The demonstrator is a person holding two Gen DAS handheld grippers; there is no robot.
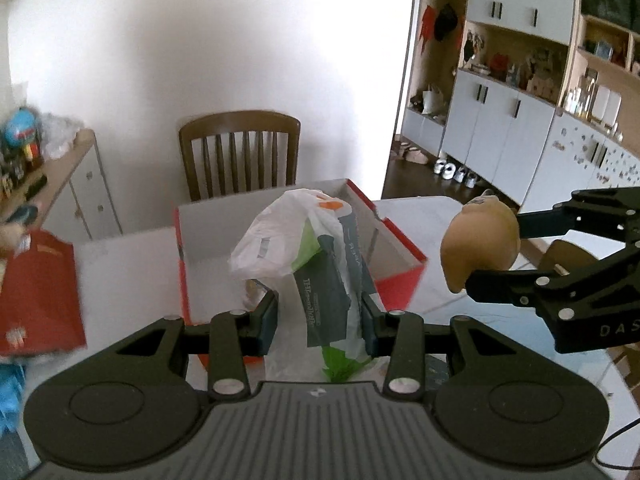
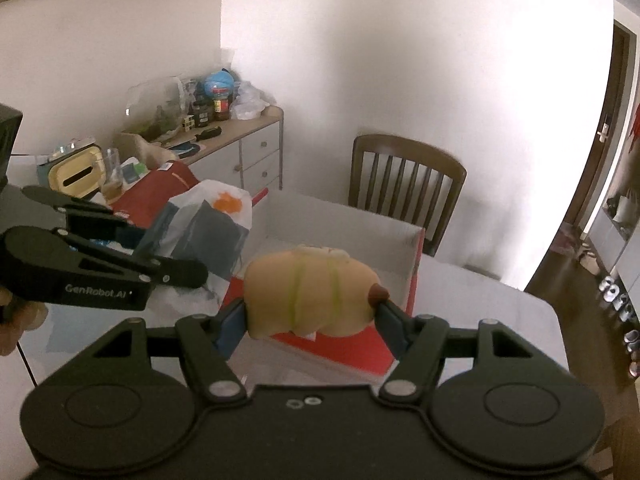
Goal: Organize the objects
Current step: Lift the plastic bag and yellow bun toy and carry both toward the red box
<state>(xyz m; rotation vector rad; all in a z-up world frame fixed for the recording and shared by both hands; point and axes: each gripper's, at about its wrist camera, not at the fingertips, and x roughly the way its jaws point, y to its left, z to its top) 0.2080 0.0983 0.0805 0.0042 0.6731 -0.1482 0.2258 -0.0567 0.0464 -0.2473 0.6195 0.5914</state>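
The left gripper (image 1: 320, 316) is clamped on a plastic bag (image 1: 304, 248), held above the open box (image 1: 400, 276), which seems to sit near the table's (image 2: 500, 312) far edge. The right gripper (image 2: 310, 320) squeezes a tan toy (image 2: 312, 292) over the box's near right corner.

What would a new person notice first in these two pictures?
Most striking is the tan plush toy held in the air by the right gripper, just before the open red box. Next is the plastic bag clamped in the left gripper, hanging over that box on the white table.
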